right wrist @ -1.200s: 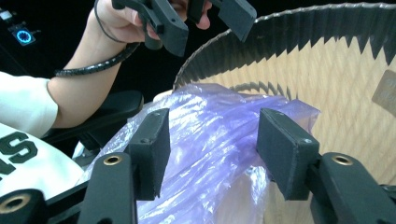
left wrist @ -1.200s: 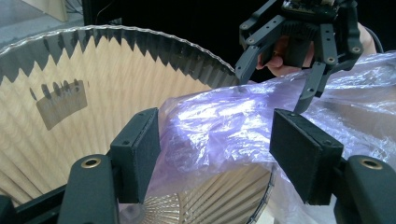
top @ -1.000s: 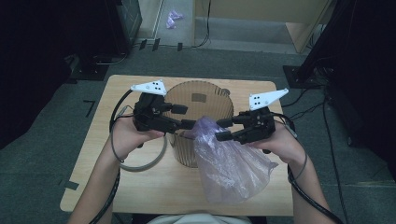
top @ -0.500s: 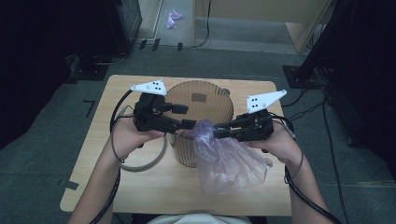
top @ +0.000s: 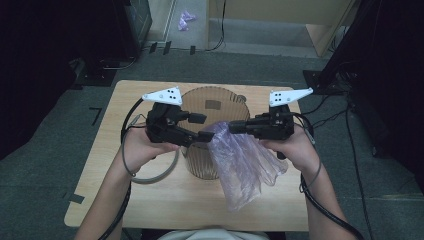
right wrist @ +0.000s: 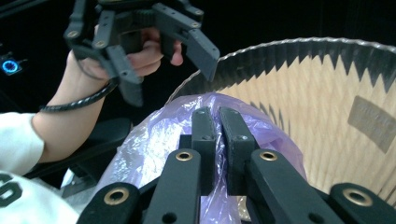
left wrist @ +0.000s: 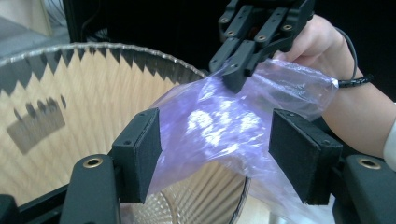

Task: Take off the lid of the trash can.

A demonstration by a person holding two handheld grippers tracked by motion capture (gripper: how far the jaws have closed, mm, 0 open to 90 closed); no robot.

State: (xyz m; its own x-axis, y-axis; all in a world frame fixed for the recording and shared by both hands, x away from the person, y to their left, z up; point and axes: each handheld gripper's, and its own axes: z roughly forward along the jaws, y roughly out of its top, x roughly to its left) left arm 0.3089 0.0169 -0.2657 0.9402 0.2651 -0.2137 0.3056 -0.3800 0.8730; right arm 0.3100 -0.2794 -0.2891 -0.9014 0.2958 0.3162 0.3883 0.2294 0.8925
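A ribbed, translucent brown bin [top: 215, 100] stands mid-table. A thin purple plastic bag [top: 245, 165] hangs over its near right rim and down the outside. My right gripper [top: 232, 127] comes in from the right, and its jaws have just been closing on the bag's upper edge. In the right gripper view my right gripper [right wrist: 216, 119] is shut, pinching the bag [right wrist: 154, 140] above the bin [right wrist: 327, 102]. My left gripper [top: 202, 127] faces it from the left. My left gripper [left wrist: 217, 140] stands open, with bag film [left wrist: 210, 126] loose between the pads.
A grey cable loop [top: 150, 175] lies on the wooden table [top: 125, 200] left of the bin. Dark equipment stands on the floor at both sides. A purple scrap [top: 185, 17] lies on the floor far behind.
The right gripper's jaws have closed onto the bag's upper edge, and the bag now hangs taut from them. Both hands stayed nearly in place.
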